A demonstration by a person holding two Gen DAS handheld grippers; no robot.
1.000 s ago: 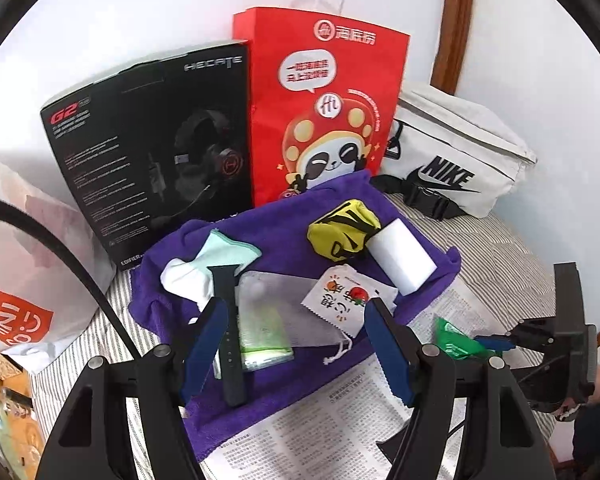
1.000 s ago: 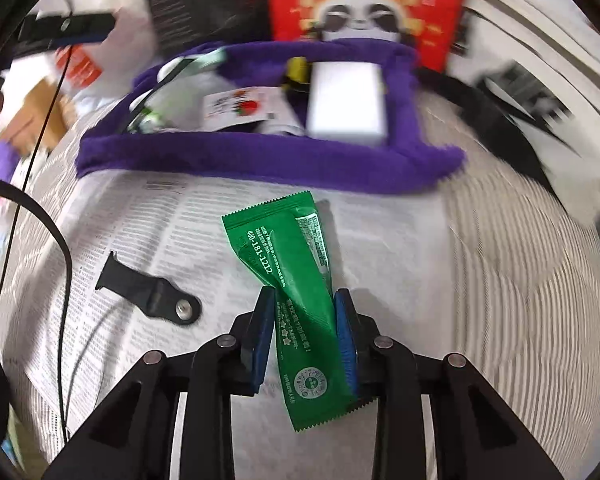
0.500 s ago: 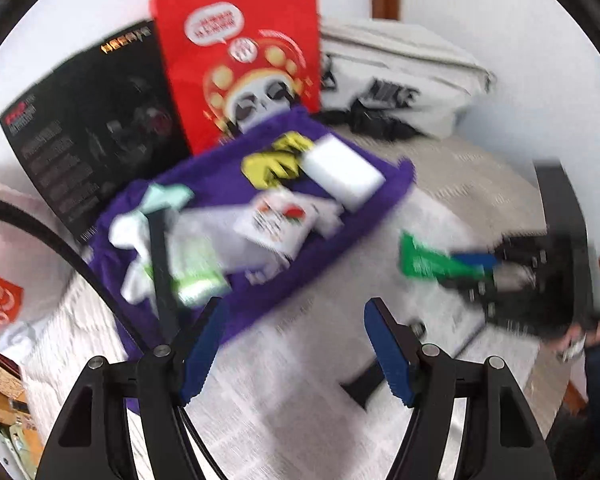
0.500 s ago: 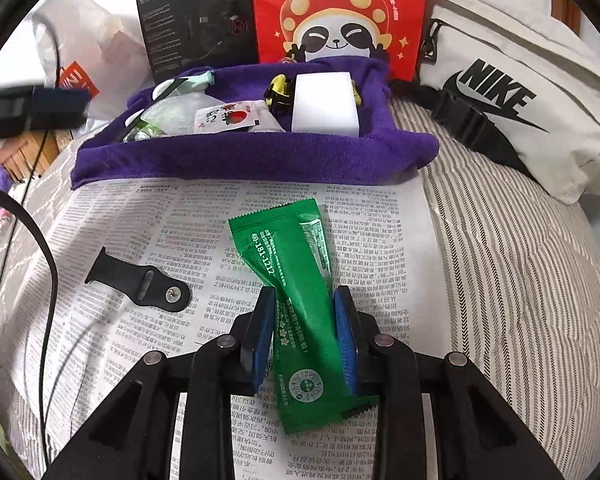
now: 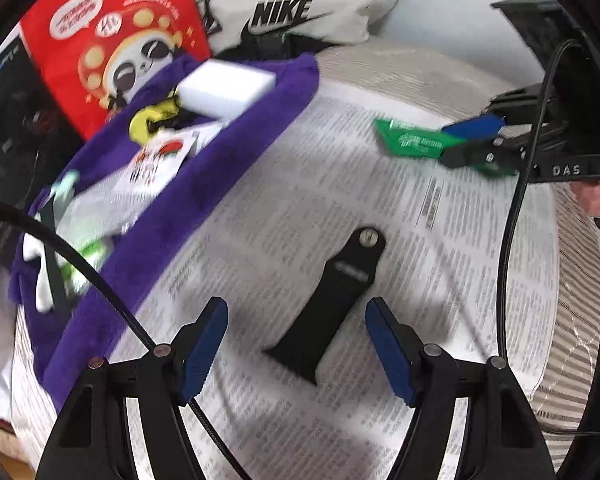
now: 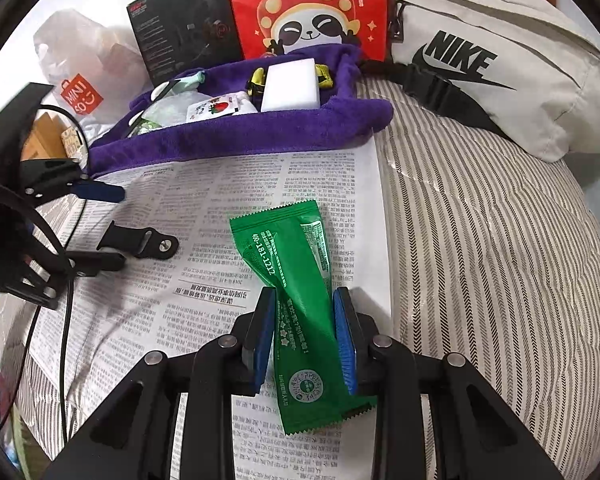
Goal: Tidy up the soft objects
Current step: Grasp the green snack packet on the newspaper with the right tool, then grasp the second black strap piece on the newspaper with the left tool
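The right gripper [image 6: 305, 340] is clamped on a green sachet [image 6: 296, 300], its blue pads pressing both long edges so the packet bows between them, held just above the newspaper [image 6: 204, 208] near that sheet's right edge. The left gripper [image 5: 296, 346] hangs over the middle of the newspaper with its jaws wide apart and nothing between the pads; a black watch strap [image 5: 332, 292] lies flat on the paper just ahead of them, its metal stud end pointing away. Along the far edge of the newspaper sits a purple towel [image 6: 236, 132] with raised sides, carrying a white sponge block [image 6: 292, 84], a yellow and black item [image 5: 152, 118], a small pouch printed with a strawberry [image 6: 212, 108] and pale green and white soft pieces at its left end. Behind the towel stand a red panda bag [image 6: 308, 4] and a black headset box [image 6: 180, 20], with a white Nike waist bag [image 6: 480, 60] on the striped bedding [image 6: 480, 260] at the far right corner.
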